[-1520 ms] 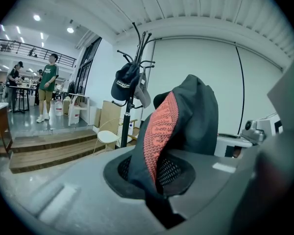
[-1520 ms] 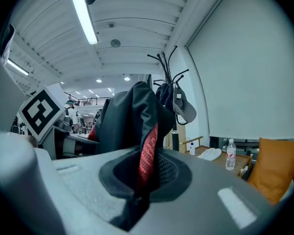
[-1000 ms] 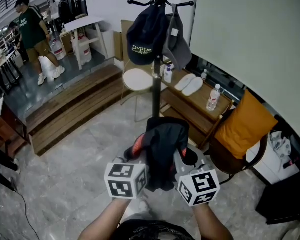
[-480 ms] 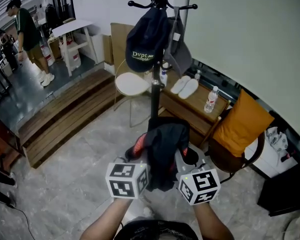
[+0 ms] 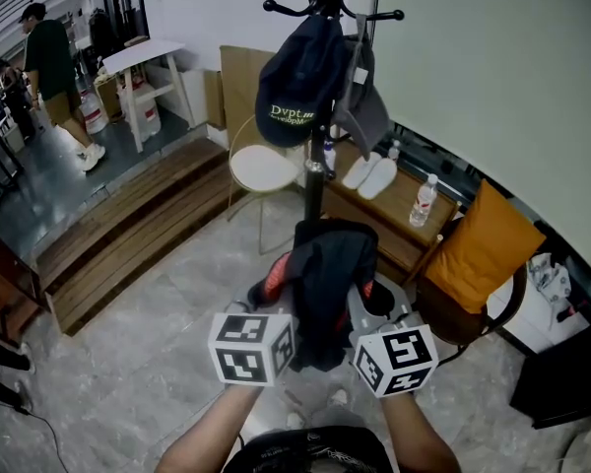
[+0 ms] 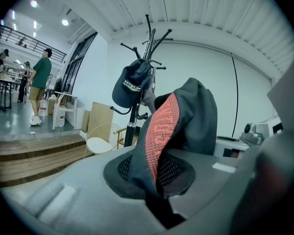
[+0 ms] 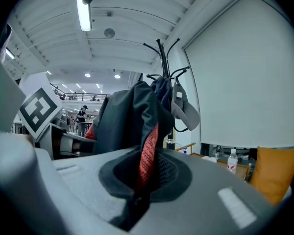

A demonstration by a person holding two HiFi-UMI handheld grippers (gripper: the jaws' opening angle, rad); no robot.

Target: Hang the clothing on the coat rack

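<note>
Holding: left hand-held gripper [image 5: 273,292] is clamped on a fold of the dark garment [image 5: 330,269] with red mesh. The garment bunches between it and the right hand-held gripper [image 5: 370,302], which is pinched shut on it too. Coat rack [image 5: 313,166] stands ahead of both, beyond the cloth.

Risk: the bunched fabric presents no open loop and may slide off a hook. The lift could also knock the navy cap [image 5: 298,77] or grey cap [image 5: 366,101] loose.

Gripper views show bare upper hooks [image 6: 151,33]. Head view crops those, but shows the pole running down to the floor.

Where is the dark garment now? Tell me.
The dark garment sits low-centre in the head view, clamped between the left tool and right tool, in front of the coat rack.
</note>
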